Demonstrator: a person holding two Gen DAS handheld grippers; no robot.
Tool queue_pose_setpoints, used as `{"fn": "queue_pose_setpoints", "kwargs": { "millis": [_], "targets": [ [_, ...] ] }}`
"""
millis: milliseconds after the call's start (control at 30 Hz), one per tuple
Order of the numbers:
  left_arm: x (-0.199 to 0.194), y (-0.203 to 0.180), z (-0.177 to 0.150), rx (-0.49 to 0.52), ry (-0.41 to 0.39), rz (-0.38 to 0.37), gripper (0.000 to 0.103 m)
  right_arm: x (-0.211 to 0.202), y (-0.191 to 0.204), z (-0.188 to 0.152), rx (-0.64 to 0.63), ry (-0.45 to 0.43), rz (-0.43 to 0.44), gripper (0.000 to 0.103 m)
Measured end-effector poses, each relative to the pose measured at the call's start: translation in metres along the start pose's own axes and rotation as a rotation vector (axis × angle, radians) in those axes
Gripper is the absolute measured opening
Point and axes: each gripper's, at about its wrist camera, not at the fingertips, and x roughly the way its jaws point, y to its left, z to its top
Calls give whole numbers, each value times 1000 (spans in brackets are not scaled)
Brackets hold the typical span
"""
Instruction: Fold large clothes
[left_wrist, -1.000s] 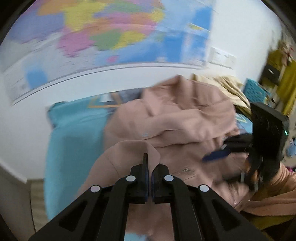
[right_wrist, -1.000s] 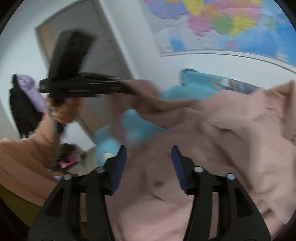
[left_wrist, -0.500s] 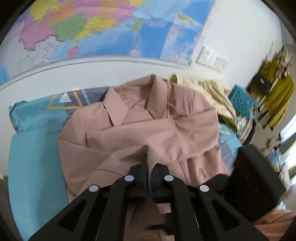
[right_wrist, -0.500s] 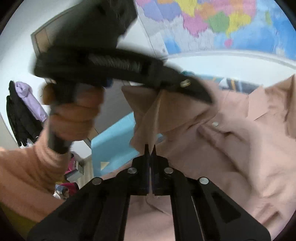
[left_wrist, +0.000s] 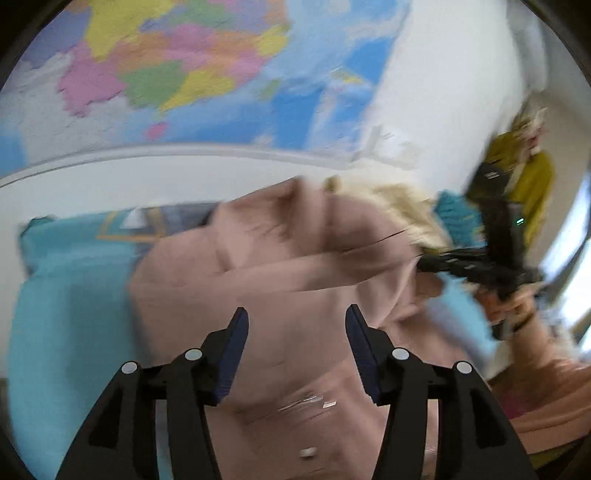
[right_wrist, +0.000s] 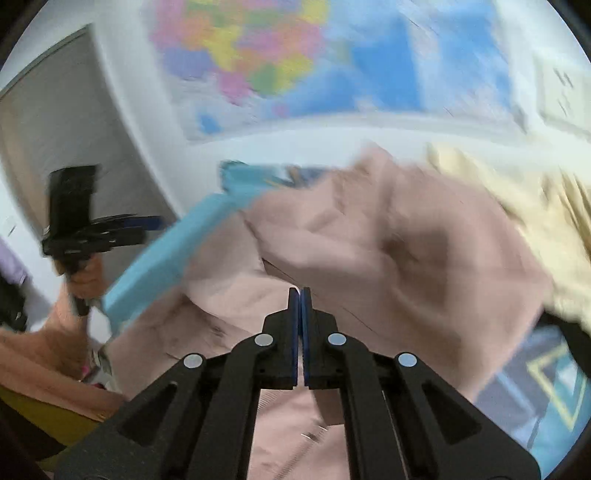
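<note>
The pink shirt (left_wrist: 280, 280) lay bunched on the blue bed (left_wrist: 70, 295). The left gripper (left_wrist: 295, 354) had just opened, releasing it, while the right gripper (right_wrist: 300, 295) was clenched on a fold, seemingly to drag it across.

Dusty-pink collared shirt (left_wrist: 295, 266), rumpled and partly folded over itself, lying on turquoise bed sheet (left_wrist: 66, 295); blurred.

One pink shirt (left_wrist: 280, 280) under my two grippers: left gripper (left_wrist: 295, 325), right gripper (right_wrist: 300, 295). One cream garment (right_wrist: 535, 221), one blue bedsheet (left_wrist: 66, 295), one wall map (left_wrist: 207, 74). One yellow garment (left_wrist: 532, 184) hanging.
</note>
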Motion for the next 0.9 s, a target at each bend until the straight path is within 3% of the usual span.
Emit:
{"fn": "queue_pose_setpoints", "kwargs": {
  "millis": [67, 100, 133, 200, 367, 433, 467, 500, 533, 567, 733, 900],
  "targets": [
    [12, 9, -11, 2, 29, 115, 52, 9, -18, -12, 34, 28, -54, 17],
    [18, 12, -15, 10, 43, 175, 52, 8, -24, -16, 52, 29, -49, 36],
    [28, 18, -19, 9, 76, 230, 52, 5, -28, -23, 73, 15, -47, 48],
    [41, 28, -24, -9, 114, 268, 53, -3, -32, -29, 85, -16, -28, 68],
    [64, 50, -21, -28, 140, 311, 61, -2, -31, -48, 79, -16, -27, 79],
    [75, 52, -20, -20, 150, 321, 61, 9, -30, -53, 64, 7, -68, 74],
    [83, 53, -19, -15, 160, 326, 61, 15, -31, -54, 63, 11, -74, 59],
    [90, 55, -18, -15, 170, 340, 60, 24, -30, -54, 71, 34, -67, 38],
    [95, 55, -19, -17, 176, 347, 51, 27, -33, -55, 78, 56, -61, 26],
    [100, 55, -20, -13, 180, 355, 44, 29, -32, -52, 69, 61, -60, 3],
    [101, 55, -14, -13, 132, 403, 18, -8, -44, -21, 95, -56, -78, 3],
    [82, 49, -1, -44, -4, 417, 16, -52, -61, 15, 113, -184, -188, 2]
  ]
}}
